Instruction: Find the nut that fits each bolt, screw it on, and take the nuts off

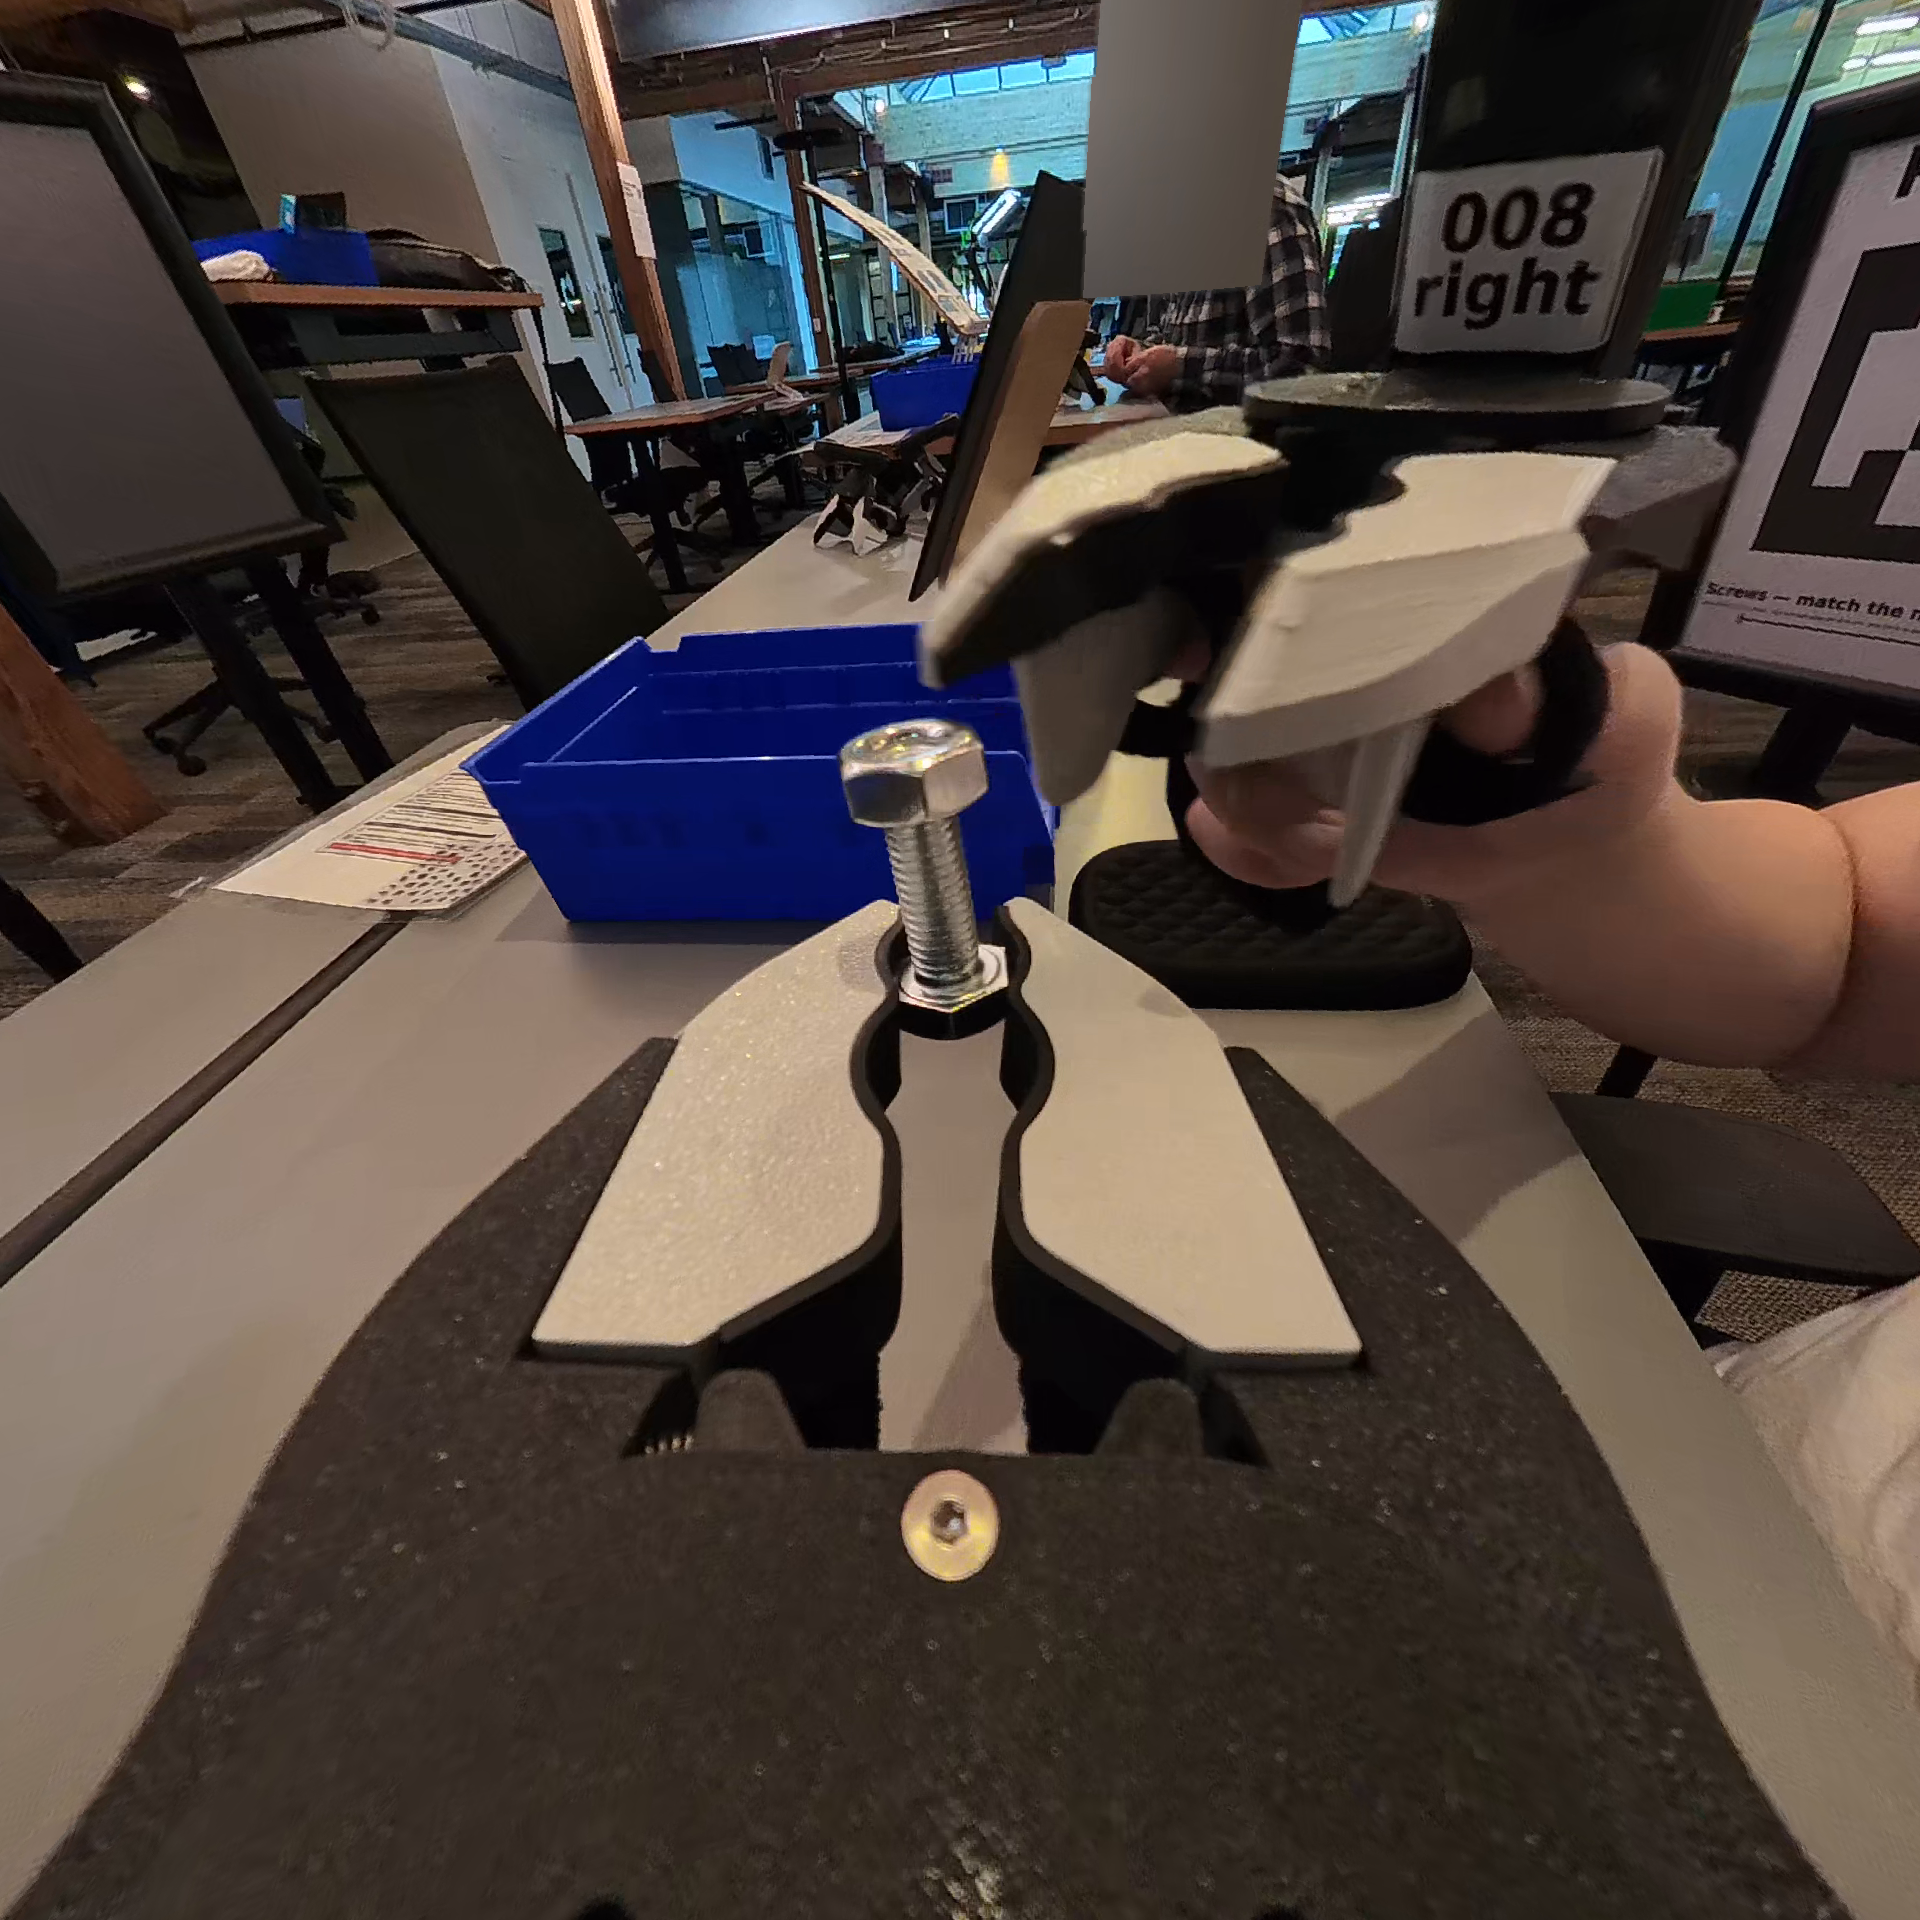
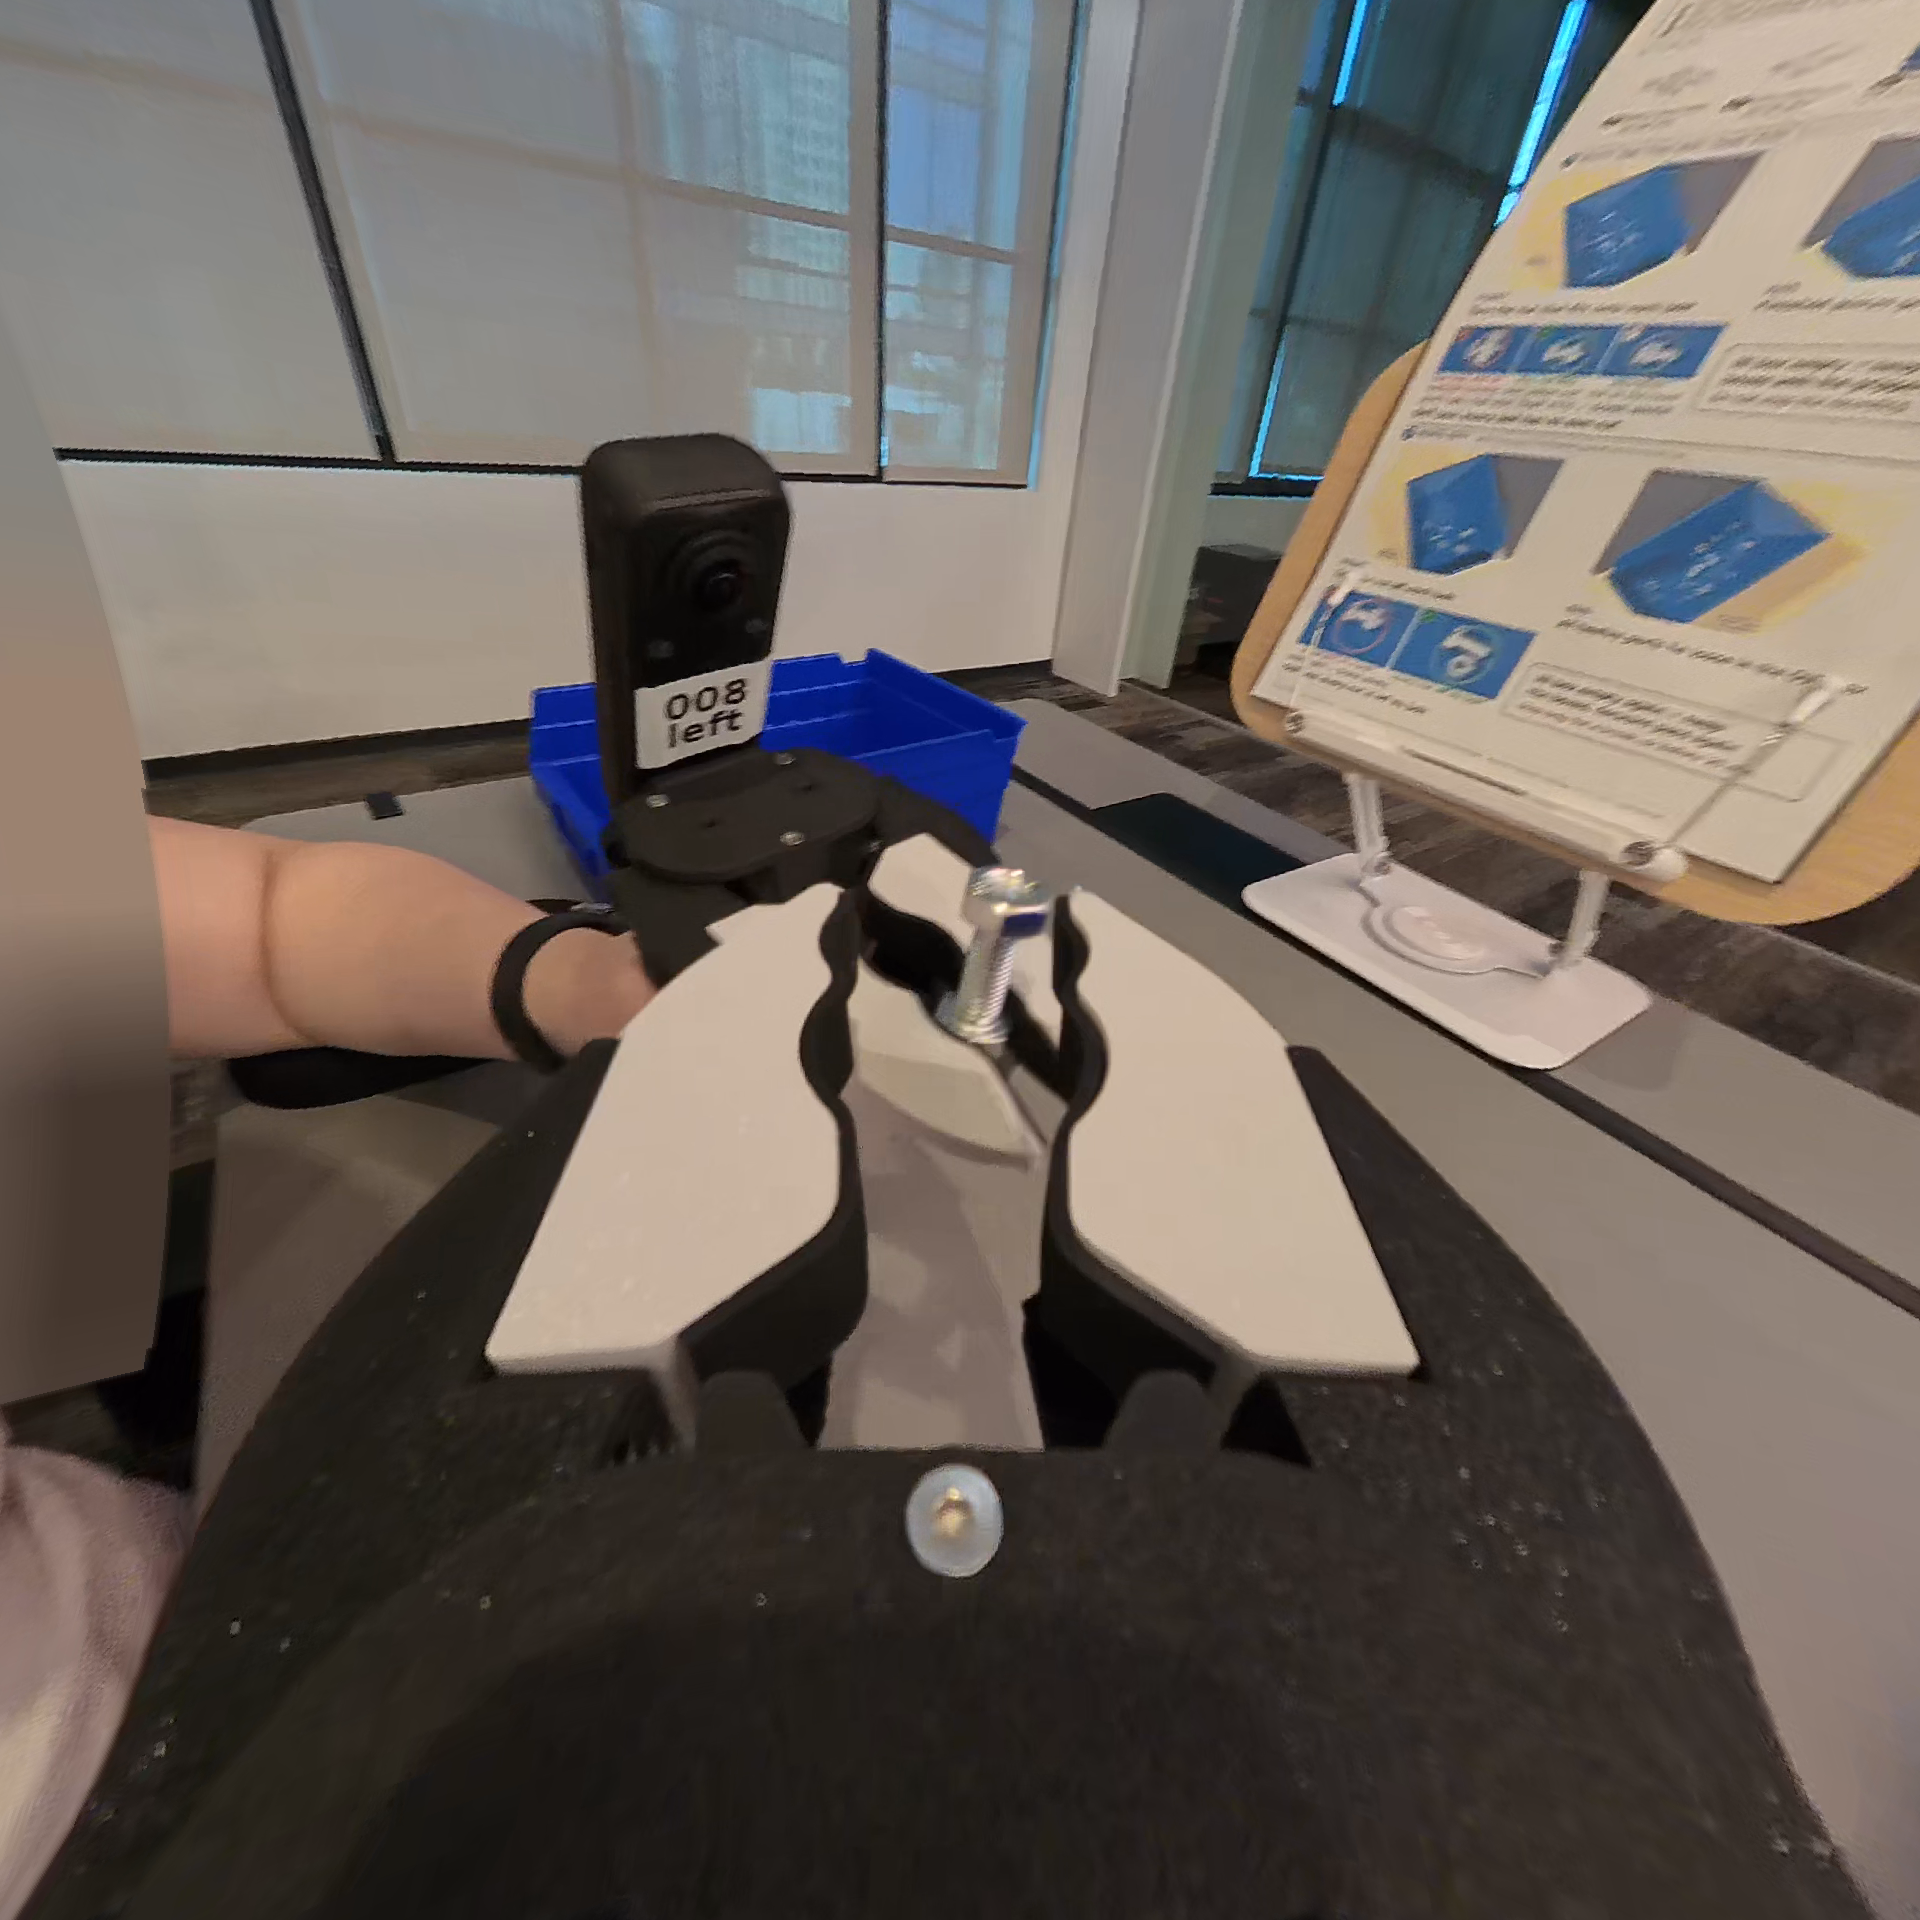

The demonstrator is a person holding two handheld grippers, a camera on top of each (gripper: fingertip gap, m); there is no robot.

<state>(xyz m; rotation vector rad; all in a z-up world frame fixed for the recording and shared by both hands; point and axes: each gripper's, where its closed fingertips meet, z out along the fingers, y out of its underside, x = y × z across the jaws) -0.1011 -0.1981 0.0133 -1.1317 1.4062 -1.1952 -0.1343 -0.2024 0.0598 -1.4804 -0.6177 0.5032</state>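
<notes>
A: Where's the bolt (image 1: 920, 847)?

B: Upright, head up, at twelve o'clock from the left gripper (image 1: 948, 971). Its fingers pinch the nut (image 1: 951, 1000) at the shank's foot, probably to hold it from turning.

A: And the right gripper (image 2: 951, 961)?

B: At two o'clock, above the tabletop (image 1: 312, 1091), fingers spread and holding nothing, likely about to take the head. The bin (image 1: 727, 769) sits behind.
</notes>
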